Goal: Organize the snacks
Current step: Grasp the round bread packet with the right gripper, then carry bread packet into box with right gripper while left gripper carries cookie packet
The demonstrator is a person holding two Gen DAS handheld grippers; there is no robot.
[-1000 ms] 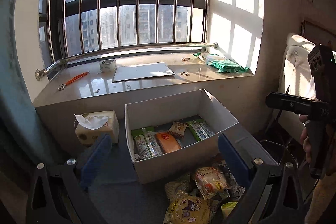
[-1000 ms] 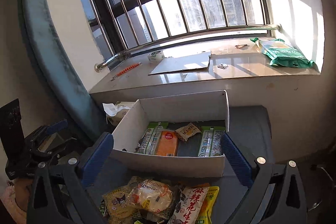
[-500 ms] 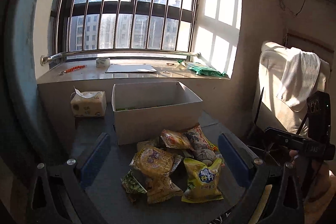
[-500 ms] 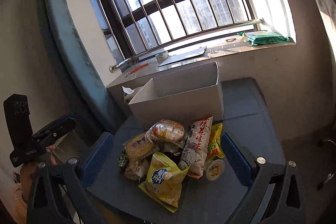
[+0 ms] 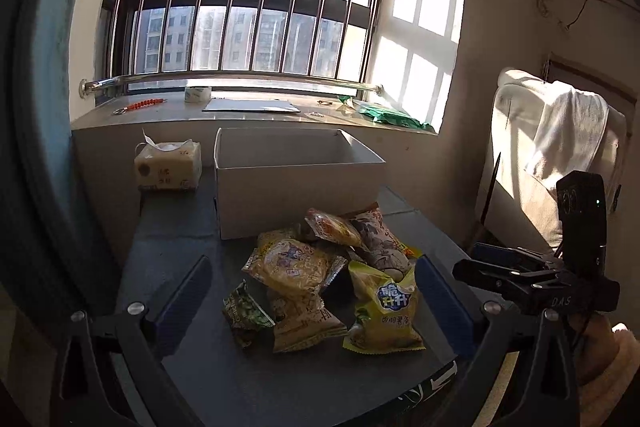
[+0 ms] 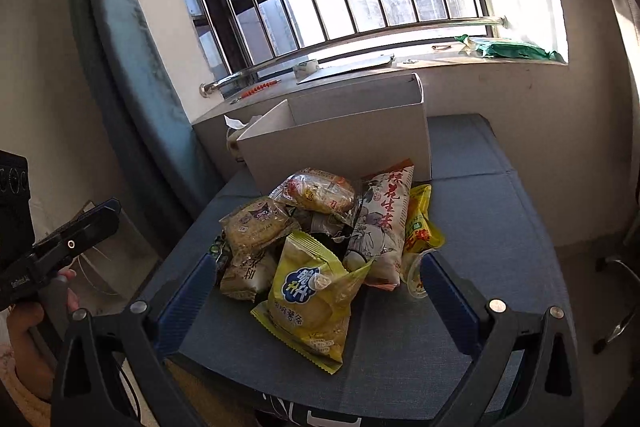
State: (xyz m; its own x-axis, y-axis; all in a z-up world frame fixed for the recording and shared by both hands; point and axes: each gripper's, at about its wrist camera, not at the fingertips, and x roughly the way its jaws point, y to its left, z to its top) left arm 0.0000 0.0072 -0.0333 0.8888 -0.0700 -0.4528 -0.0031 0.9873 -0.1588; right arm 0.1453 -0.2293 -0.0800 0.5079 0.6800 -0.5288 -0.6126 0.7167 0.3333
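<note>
1. The white cardboard box (image 5: 298, 183) is standing on the grey-blue table (image 6: 492, 227), w/ its open top facing up; I am using it as the landmark.
2. The snack pile (image 6: 320, 239) is lying on the table just in front of the box, on the side nearer to the cameras; the back packets are almost touching the box wall.
3. In the pile, the yellow-green chips bag (image 6: 314, 297) is lying farthest from the box, at the front edge of the pile.
4. The white-red peanut packet (image 6: 384, 223) is lying right of it, one end reaching toward the box.
5. The yellow noodle-type packet (image 5: 292, 265) is resting on top of other packets, and a small dark green packet (image 5: 246, 311) is lying at the pile's left-front corner.
6. The tissue pack (image 5: 168, 167) is standing just left of the box, w/ one tissue sticking up.
7. The left gripper (image 5: 312, 301) is hovering before the pile, fingers wide apart, gripping nothing.
8. The right gripper (image 6: 316, 291) is hovering likewise, fingers spread wide, nothing between them.
9. Behind the box, the windowsill (image 5: 256, 115) is carrying a tape roll (image 5: 197, 93) and a green package (image 5: 390, 115).
</note>
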